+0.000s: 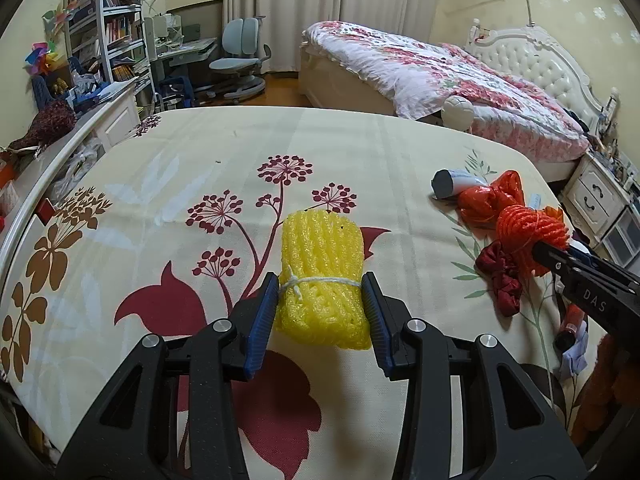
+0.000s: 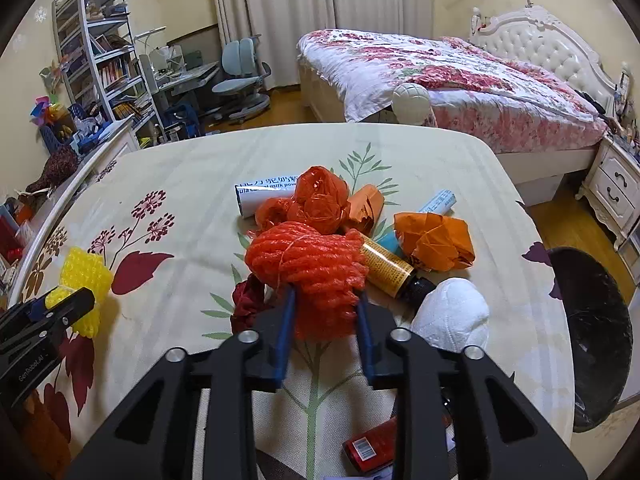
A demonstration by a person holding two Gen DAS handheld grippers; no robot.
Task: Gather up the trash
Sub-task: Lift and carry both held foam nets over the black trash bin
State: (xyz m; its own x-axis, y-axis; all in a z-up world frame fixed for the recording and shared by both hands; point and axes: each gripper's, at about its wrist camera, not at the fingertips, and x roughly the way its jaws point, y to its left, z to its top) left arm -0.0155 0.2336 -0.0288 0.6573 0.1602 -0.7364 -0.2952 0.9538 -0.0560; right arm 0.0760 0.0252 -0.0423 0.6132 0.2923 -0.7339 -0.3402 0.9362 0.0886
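my left gripper (image 1: 322, 312) pinches a string-tied yellow foam net bundle (image 1: 322, 276), my right gripper (image 2: 325, 320) an orange foam net bundle (image 2: 310, 268); springy foam could squirm free.

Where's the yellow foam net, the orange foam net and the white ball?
yellow foam net (image 1: 322, 276), left wrist view, middle near its string.
orange foam net (image 2: 310, 268), right wrist view, its bulging middle.
white ball (image 2: 411, 102), right wrist view, its front.
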